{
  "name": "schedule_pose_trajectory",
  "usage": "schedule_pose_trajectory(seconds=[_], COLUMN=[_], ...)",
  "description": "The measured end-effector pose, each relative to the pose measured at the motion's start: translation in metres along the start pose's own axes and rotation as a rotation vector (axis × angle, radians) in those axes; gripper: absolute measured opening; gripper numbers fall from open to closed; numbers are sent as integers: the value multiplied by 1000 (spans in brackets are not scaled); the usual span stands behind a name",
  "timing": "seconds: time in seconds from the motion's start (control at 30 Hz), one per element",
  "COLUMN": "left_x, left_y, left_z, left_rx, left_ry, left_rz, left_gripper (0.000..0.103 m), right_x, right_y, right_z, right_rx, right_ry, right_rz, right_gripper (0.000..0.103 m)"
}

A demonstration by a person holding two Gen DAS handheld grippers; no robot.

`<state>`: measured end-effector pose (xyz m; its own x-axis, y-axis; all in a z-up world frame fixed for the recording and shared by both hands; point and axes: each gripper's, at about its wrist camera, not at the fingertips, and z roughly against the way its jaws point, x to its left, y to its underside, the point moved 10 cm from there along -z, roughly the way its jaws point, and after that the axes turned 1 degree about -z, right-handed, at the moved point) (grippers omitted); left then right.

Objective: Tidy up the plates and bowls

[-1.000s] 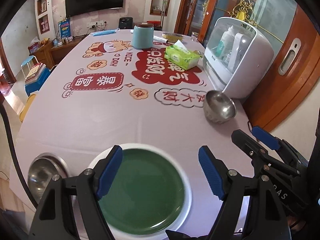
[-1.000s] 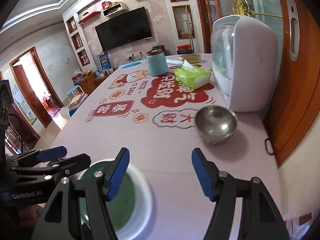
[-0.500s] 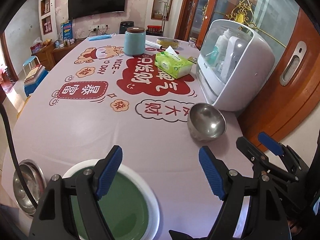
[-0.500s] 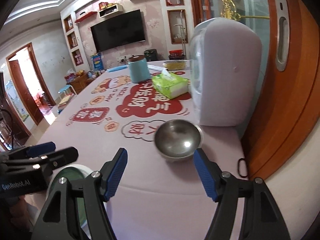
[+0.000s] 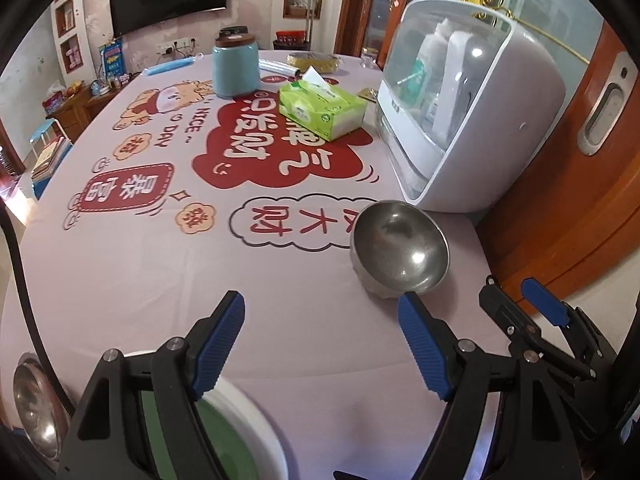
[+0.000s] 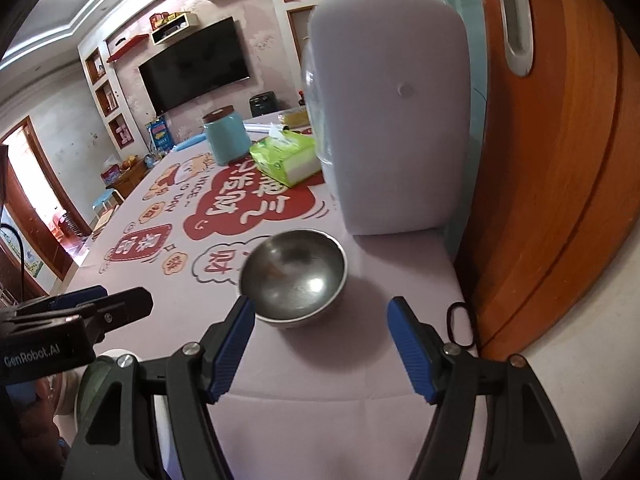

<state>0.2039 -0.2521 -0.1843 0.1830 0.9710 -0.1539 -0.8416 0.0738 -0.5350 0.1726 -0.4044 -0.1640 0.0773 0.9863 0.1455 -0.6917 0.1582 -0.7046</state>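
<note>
A steel bowl (image 6: 295,277) sits upright, mouth up, just ahead of the right claw (image 6: 321,347). Both claws gape wide, empty. A green plate (image 5: 224,436) lies under the left claw (image 5: 322,344).

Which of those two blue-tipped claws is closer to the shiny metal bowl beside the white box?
Right. The right gripper is open just short of the metal bowl, aimed at it; the left gripper sits further left, near the green plate.

A steel bowl (image 5: 400,254) is seen upright on the tablecloth (image 5: 160,264), just in front of the white cabinet (image 5: 468,104). The left gripper (image 5: 320,344) is held nearer than the bowl, its jaws spread wide and empty. A green plate (image 5: 240,436) is partly hidden beneath its left finger. A second bowl (image 5: 34,404) lies far left of the plate.
</note>
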Motion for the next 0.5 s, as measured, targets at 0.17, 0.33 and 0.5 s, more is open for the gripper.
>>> schedule_pose_trajectory(seconds=[0.17, 0.33, 0.5], left_x=[-10, -15, -20], left_y=[-10, -18, -17], left_z=[-26, -50, -72], left_rx=[18, 42, 94], left_ry=[10, 13, 36], left_rz=[-6, -13, -11], left_gripper=[78, 78, 78], right_x=[-8, -11, -11], right_y=[0, 5, 7], right_z=[-20, -43, -56], right_rx=[17, 61, 78], right_ry=[-14, -32, -53], right_rz=[-5, -8, -3], right_gripper=[69, 69, 69])
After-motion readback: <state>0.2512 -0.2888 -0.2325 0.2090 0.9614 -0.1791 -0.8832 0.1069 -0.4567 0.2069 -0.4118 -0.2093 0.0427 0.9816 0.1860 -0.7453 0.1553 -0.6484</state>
